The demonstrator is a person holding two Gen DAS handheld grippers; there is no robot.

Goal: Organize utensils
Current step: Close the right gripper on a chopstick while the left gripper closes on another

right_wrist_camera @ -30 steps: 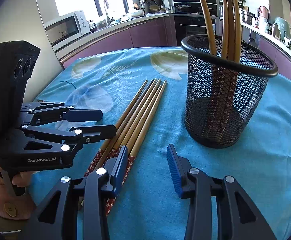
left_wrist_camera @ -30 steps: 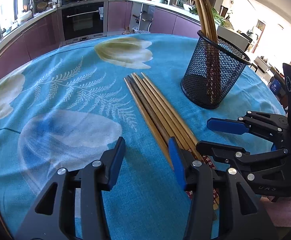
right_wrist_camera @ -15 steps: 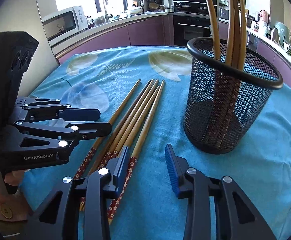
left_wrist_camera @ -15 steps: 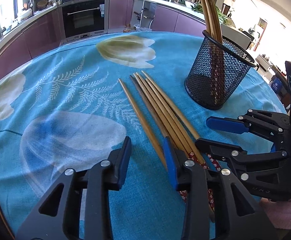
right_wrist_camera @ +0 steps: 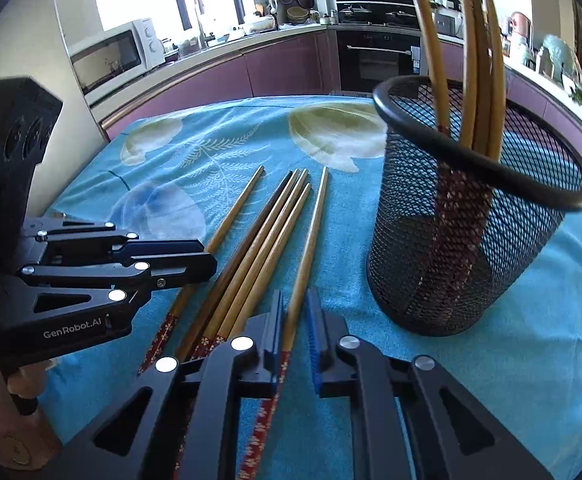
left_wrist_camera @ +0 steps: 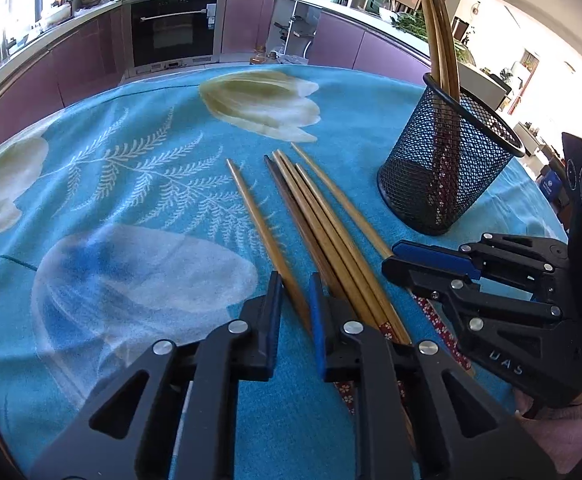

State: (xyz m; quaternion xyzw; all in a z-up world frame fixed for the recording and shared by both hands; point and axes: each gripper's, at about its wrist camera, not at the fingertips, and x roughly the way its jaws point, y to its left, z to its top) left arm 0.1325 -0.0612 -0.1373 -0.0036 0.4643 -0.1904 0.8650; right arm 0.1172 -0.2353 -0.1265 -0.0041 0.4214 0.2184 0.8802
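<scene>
Both grippers have just closed: left gripper (left_wrist_camera: 295, 296) and right gripper (right_wrist_camera: 295, 308) each pinch one chopstick (left_wrist_camera: 265, 236), ready for the holder (right_wrist_camera: 471, 232).

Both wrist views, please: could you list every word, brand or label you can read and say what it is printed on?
"GenRobot.AI": white print on the side of the black left gripper, seen in the right wrist view.
"UAS": partial white letters on the black right gripper, seen in the left wrist view.
White microwave: panel markings too small to read.
</scene>
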